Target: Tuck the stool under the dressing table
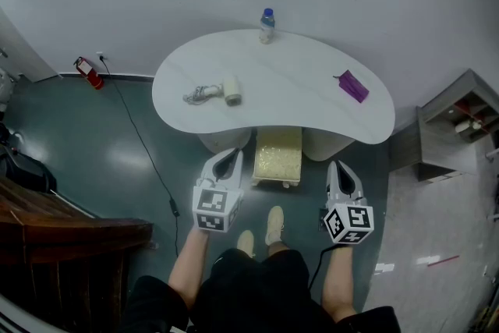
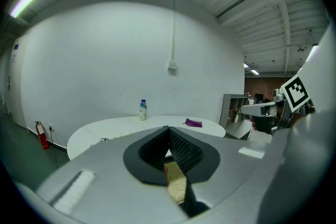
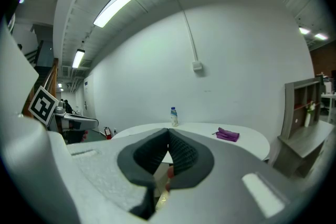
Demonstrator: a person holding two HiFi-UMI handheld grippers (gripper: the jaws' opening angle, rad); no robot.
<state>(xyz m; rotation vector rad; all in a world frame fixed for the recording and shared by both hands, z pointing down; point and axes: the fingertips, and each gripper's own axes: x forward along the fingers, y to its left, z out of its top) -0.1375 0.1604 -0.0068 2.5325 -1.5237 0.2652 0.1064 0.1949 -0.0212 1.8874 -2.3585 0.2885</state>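
stool (image 1: 278, 157) stands partly under the near edge of the white desk (image 1: 296, 86), between the two grippers. left gripper (image 1: 228, 160): jaws fully closed, holding nothing. right gripper (image 1: 341, 169): jaws fully closed, holding nothing.

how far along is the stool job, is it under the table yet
Partly done at most: the stool stands between the supports of the dressing table, but most of its yellow seat shows in front of the edge. In hand: nothing; left gripper and right gripper are shut and empty, flanking it. Left: pushing it further under.
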